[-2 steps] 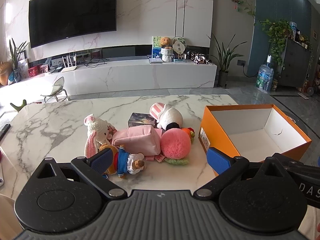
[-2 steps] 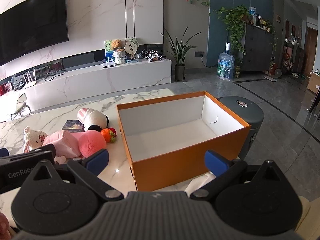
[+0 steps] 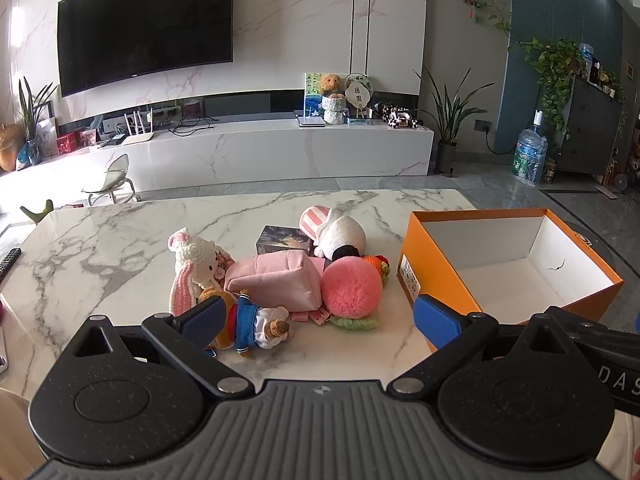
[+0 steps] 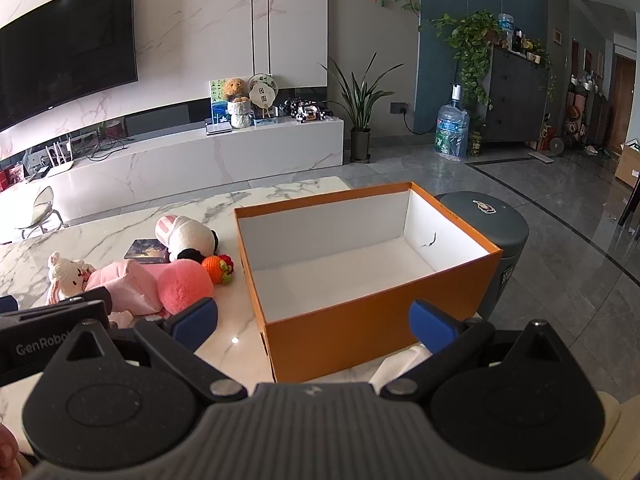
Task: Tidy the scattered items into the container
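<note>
An open orange box [image 3: 440,248] [image 4: 360,320] with a white inside stands empty at the table's right end. Left of it lies a heap of toys: a white bunny [image 3: 192,264], a pink pouch [image 3: 276,280], a pink pompom [image 3: 352,286] [image 4: 184,286], a sailor bear [image 3: 252,324], a small dark box [image 3: 282,240], a white and black plush [image 3: 340,234] [image 4: 188,240] and an orange knitted toy [image 4: 216,268]. My left gripper [image 3: 320,316] is open, near the sailor bear. My right gripper [image 4: 314,322] is open before the box's near wall.
The toys lie on a marble table [image 3: 100,248]. A grey round bin [image 4: 508,232] stands beside the box past the table's right edge. A remote [image 3: 8,262] lies at the table's left edge. A TV console [image 3: 260,152] runs along the back wall.
</note>
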`<state>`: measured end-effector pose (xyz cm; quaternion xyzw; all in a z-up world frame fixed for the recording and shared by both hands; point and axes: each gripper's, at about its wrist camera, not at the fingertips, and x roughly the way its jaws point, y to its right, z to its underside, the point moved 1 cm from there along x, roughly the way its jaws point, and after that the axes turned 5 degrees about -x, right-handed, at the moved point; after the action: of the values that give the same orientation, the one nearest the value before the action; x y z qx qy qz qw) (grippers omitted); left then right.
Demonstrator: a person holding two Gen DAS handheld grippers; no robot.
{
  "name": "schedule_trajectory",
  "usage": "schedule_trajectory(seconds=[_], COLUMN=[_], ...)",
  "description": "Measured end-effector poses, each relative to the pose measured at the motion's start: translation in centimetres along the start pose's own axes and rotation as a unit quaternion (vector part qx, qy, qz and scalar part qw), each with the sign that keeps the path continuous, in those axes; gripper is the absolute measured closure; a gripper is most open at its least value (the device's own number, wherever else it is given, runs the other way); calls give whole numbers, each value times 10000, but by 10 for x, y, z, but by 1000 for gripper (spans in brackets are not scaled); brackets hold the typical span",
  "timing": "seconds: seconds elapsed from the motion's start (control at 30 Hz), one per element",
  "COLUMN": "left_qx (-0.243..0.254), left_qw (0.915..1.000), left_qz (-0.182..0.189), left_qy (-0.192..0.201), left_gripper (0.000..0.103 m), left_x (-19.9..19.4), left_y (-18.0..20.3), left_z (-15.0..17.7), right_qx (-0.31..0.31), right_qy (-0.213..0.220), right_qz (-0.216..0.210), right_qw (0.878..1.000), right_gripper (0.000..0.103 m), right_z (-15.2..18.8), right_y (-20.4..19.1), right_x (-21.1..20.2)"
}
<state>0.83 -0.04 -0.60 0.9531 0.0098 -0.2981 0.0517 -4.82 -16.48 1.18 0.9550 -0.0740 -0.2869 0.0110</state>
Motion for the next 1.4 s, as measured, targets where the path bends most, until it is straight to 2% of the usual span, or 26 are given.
schedule_trajectory(seconds=[1.4], left_qx=[-30], left_qw=[9999], left_qz=[-29], left_qy=[-112], left_gripper=[0], left_x=[0], left_y=[0], left_z=[4], right_qx=[65], right_qy=[-97], right_qz=[-28], right_qw=[9999], right_gripper=[0], right_z=[3], right_y=[0], right_x=[1])
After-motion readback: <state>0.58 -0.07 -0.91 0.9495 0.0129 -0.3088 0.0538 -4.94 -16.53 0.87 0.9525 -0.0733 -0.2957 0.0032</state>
